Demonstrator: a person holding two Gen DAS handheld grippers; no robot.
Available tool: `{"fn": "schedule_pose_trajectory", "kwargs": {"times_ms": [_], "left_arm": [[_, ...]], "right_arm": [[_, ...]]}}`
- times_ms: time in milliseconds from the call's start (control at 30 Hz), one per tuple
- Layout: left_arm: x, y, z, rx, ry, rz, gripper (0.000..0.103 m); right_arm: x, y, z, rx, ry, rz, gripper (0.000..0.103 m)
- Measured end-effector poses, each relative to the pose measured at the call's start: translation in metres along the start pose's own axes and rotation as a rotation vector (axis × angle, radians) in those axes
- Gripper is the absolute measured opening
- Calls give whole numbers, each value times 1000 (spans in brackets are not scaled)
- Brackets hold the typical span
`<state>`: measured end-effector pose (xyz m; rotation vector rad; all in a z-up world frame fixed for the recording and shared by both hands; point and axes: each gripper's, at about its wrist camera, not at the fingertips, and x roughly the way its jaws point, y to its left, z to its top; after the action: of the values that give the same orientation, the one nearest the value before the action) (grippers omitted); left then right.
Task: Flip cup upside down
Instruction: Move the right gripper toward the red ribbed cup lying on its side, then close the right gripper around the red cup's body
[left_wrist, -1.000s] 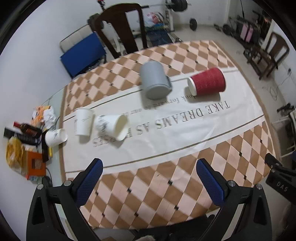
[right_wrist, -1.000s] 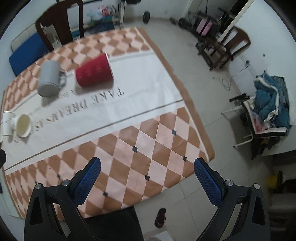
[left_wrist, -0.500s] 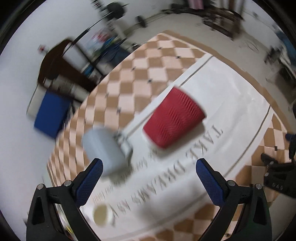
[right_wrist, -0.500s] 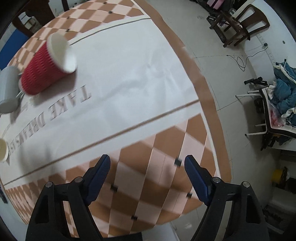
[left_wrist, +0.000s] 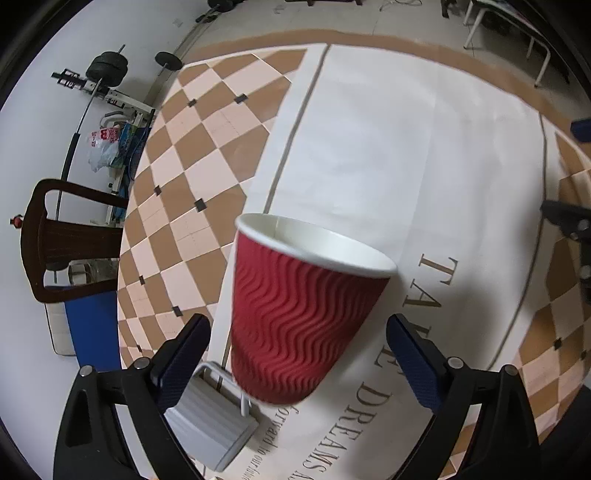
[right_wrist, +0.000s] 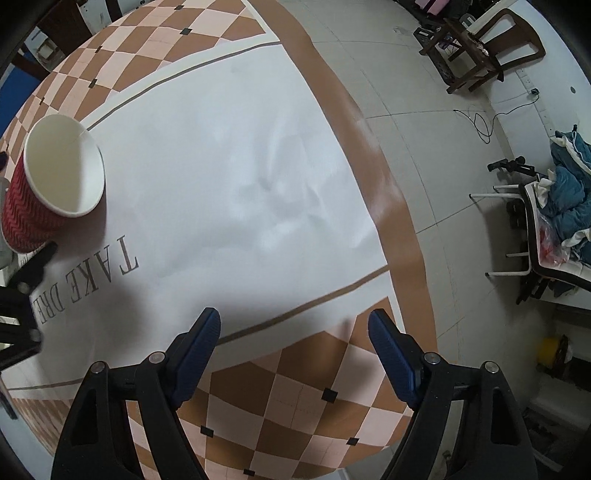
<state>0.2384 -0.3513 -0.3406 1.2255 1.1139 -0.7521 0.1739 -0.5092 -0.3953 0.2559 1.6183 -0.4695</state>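
A red ribbed paper cup (left_wrist: 295, 314) with a white rim lies on its side on the white tablecloth. In the left wrist view it sits between the open fingers of my left gripper (left_wrist: 299, 354), which straddle its base end without touching. The same cup shows at the far left of the right wrist view (right_wrist: 48, 184), its mouth facing the camera. My right gripper (right_wrist: 295, 350) is open and empty, low over the cloth near the table's right edge.
A grey ribbed mug (left_wrist: 214, 421) lies on its side just behind the red cup's base. The table (right_wrist: 288, 406) has a brown checkered cloth; its edge drops to the floor on the right. A dark chair (left_wrist: 62, 236) stands beyond the table.
My left gripper has moved in close to the red cup, which now sits between its fingers. My right gripper has dropped lower over the cloth and narrowed slightly, still open.
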Motion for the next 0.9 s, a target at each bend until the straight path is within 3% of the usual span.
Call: {"fn": "schedule_pose_trajectory", "kwargs": {"times_ms": [100, 467, 733, 900], "left_arm": [[7, -4, 4, 24, 7, 15, 80], [1, 8, 8, -71, -45, -16, 77], [-24, 32, -8, -289, -49, -124, 77], [-38, 47, -46, -500, -18, -241, 77]], "right_arm": [[3, -3, 3, -1, 5, 1, 84], [2, -18, 1, 17, -3, -1, 84], [-7, -20, -6, 1, -16, 1, 84], [-18, -11, -16, -24, -28, 0, 84]]}}
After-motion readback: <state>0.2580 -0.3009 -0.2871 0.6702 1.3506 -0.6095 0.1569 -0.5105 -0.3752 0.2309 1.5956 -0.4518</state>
